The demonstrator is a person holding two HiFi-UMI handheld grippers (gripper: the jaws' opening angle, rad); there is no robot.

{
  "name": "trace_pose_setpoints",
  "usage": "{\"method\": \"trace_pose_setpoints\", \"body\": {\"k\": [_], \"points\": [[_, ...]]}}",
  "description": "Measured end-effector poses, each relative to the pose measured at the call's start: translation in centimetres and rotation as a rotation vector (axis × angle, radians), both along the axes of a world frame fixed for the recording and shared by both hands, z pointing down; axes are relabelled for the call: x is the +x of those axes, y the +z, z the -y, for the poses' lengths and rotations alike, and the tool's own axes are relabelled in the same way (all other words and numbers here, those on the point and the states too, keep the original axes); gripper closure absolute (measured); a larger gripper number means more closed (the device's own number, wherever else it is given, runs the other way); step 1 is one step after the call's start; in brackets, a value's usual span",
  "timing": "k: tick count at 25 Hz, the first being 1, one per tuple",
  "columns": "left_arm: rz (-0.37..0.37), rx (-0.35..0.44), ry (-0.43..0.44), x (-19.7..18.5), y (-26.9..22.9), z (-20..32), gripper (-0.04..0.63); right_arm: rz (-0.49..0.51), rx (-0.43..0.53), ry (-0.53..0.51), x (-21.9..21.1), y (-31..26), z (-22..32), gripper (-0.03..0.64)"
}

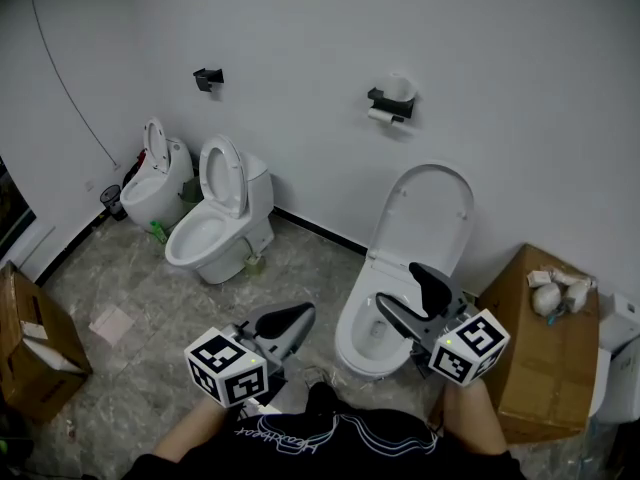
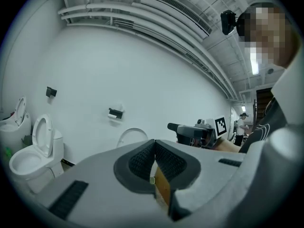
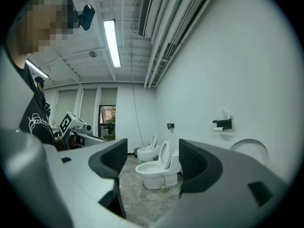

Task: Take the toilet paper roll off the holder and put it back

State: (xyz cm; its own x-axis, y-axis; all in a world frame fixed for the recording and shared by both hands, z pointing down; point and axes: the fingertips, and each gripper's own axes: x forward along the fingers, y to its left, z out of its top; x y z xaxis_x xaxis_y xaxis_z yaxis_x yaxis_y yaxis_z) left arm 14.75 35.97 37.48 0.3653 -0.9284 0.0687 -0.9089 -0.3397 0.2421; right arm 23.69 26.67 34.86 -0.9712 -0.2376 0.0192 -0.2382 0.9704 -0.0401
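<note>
Head view: the left tool (image 1: 296,318) sits low, its jaws pressed together on nothing. The toilet paper roll (image 1: 381,116) hangs on its black holder (image 1: 392,101) on the wall above the open toilet (image 1: 425,213) — well ahead of both tools, its long axis level along the wall. The right tool (image 1: 412,294), its jaws spread wide and empty, lies almost straight below the roll — probably the one to reach.

A bare washroom space: three toilets (image 1: 215,230) along a white wall (image 1: 300,28), a paper holder (image 1: 390,103), cardboard boxes (image 1: 545,338)
</note>
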Motion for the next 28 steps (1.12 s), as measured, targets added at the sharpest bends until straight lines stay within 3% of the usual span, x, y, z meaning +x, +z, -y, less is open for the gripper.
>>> {"method": "trace_pose_setpoints", "body": {"k": [7,21,28], "points": [[-0.019,-0.022,-0.029,-4.9,1.2,6.0,0.591,-0.001,-0.020,0.004,-4.5,1.2,6.6,0.261],[-0.043,-0.067,-0.015,-15.8,1.9,22.9,0.591,-0.045,-0.081,0.042,-14.6,3.0,23.5,0.256],[-0.042,-0.055,-0.014,-18.9,1.3,27.6,0.591,-0.062,-0.056,0.052,-17.3,2.4,27.8,0.245]]}}
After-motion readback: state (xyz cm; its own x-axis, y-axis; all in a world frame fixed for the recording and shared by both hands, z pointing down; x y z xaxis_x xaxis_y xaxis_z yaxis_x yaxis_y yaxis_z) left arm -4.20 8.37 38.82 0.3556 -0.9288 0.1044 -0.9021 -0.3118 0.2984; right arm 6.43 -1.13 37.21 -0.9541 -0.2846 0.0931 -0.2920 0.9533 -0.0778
